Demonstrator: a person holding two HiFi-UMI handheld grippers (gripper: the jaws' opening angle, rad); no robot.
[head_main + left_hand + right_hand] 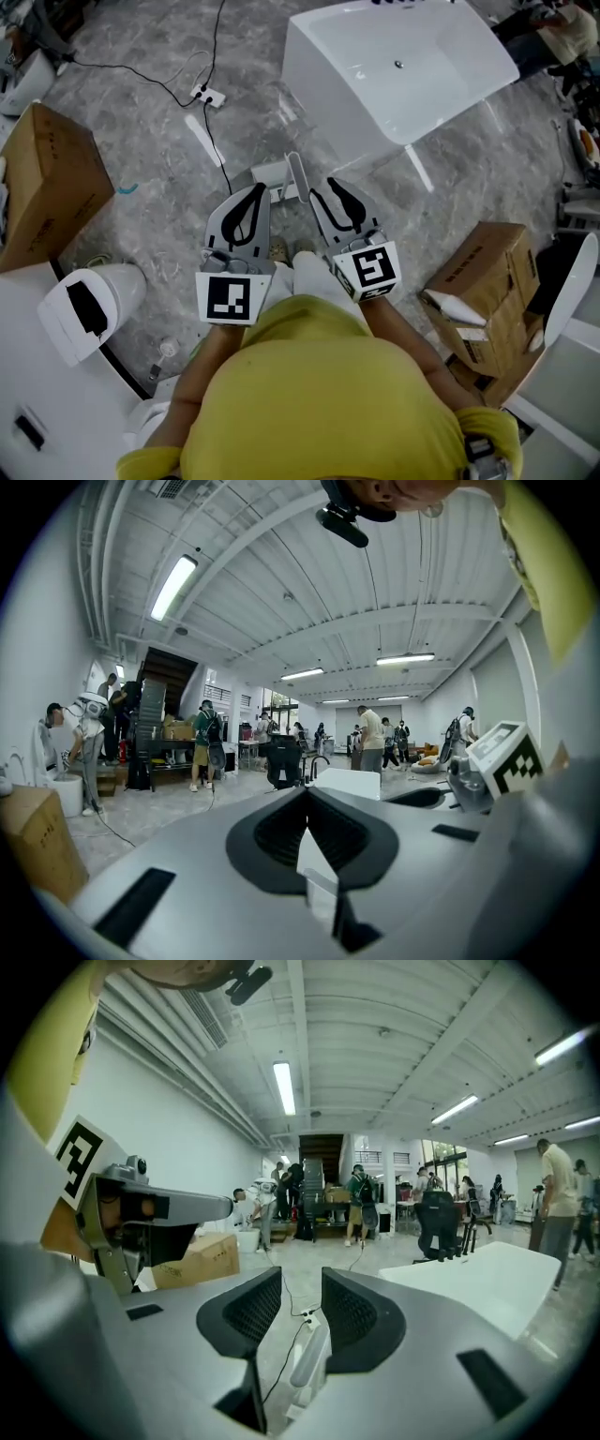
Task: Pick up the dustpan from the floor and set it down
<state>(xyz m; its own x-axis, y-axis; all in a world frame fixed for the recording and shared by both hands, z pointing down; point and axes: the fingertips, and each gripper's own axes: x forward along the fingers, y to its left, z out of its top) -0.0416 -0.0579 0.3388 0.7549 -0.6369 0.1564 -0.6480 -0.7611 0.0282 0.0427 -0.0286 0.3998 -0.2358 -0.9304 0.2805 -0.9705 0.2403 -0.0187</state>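
Observation:
The dustpan is a white-grey pan that lies on the marble floor just ahead of both grippers, its long handle pointing toward me. My left gripper hovers at the pan's near left, and in the left gripper view its black pad tips meet with nothing held. My right gripper is just right of the handle. Its jaws stand apart in the right gripper view, where the dustpan handle shows on the floor through the gap, untouched.
A white bathtub stands ahead on the right. A power strip and its black cable lie ahead on the left. Cardboard boxes sit at the left and right, and a white toilet at the near left. People stand far off.

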